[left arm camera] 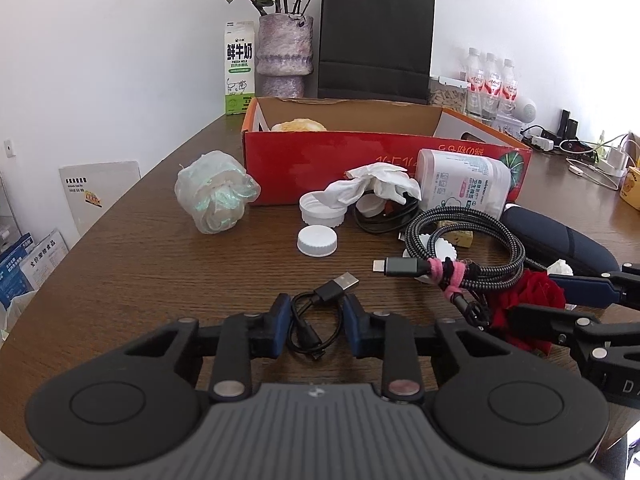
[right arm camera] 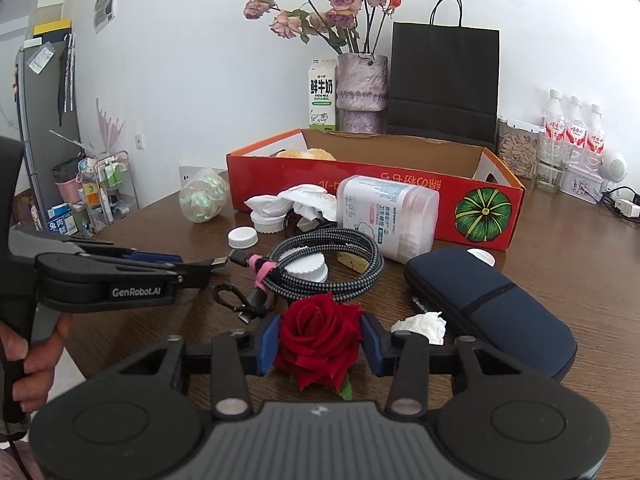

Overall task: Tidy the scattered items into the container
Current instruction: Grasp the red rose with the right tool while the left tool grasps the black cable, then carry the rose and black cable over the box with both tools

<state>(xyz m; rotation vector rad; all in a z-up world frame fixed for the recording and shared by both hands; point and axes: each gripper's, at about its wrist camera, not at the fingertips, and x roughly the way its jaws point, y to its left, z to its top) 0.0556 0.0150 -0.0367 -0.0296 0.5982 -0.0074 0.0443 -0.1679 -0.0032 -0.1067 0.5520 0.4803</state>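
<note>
Both grippers clamp: left gripper (left arm camera: 316,326) on the small coiled black USB cable (left arm camera: 310,322), right gripper (right arm camera: 320,340) on the red fabric rose (right arm camera: 318,336).
Pickup step (grips look set); next, lift both over the red cardboard box's (right arm camera: 360,180) wall and let go.

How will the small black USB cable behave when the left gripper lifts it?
The black USB cable is thin and loosely coiled, untied, so it will probably flop and uncoil. It looks light. Its plug end lies beyond the fingers, so it will likely dangle.

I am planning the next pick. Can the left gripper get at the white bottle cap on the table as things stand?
Probably not yet: the left gripper is shut on the small black cable. The path ahead to the white cap is bare table.
</note>
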